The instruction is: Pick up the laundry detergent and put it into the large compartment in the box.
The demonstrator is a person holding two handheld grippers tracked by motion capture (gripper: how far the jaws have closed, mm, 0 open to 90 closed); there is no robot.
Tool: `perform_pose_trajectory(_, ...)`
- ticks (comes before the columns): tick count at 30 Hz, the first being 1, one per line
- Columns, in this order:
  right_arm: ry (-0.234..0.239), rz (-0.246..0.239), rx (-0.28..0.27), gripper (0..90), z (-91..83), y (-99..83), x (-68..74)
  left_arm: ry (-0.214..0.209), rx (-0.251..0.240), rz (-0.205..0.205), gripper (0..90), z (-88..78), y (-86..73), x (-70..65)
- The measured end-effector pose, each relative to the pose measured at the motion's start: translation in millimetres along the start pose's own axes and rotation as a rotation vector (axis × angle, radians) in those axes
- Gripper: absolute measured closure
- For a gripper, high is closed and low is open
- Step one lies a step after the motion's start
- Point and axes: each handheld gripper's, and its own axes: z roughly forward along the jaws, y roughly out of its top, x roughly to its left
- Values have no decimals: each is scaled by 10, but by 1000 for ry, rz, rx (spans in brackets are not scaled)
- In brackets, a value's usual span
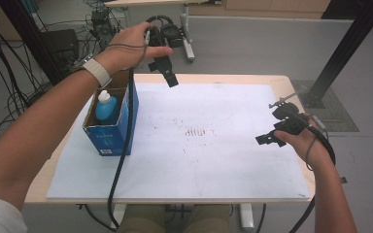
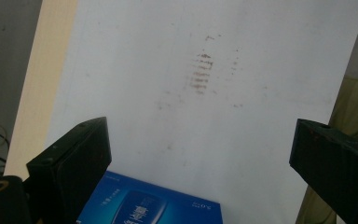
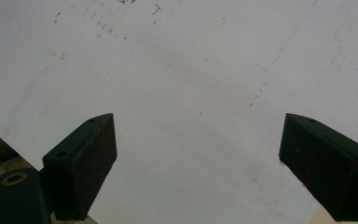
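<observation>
Blue carton [image 1: 110, 127] stands open at the tabletop's [image 1: 199, 170] left edge, a blue bottle [image 1: 106, 108] upright inside it. Above and just behind it the left tool [image 1: 164, 68] hovers, jaws spread wide, holding nothing. Far right, the right tool [image 1: 268, 139] hangs low over the white sheet, equally released

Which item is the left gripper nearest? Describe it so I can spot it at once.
Start at the white board covering the table, then go to its left edge, where an open blue carton stands. Upright inside is a blue bottle with a white cap, the only item in the carton.
</observation>
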Motion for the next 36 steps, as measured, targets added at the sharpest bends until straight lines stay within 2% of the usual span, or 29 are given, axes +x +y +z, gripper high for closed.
perform_pose_trajectory(4, -3, 6, 1, 110, -3, -16, 3, -6, -5, 23, 58, 77, 45, -20)
perform_pose_trajectory(7, -4, 10, 1, 110, -13, -23, 6, -22, -25, 39, 58, 131, 55, -25)
perform_pose_trajectory(15, -3, 13, -1, 110, -12, -43, 8, -32, -19, 68, 58, 259, 157, -78)
perform_pose_trajectory(22, -2, 15, -3, 110, -6, -74, -4, -40, -18, 73, 58, 333, 171, -69)
perform_pose_trajectory(36, 0, 20, -1, 110, 1, -68, 10, -59, -28, 64, 58, 506, 100, -27)
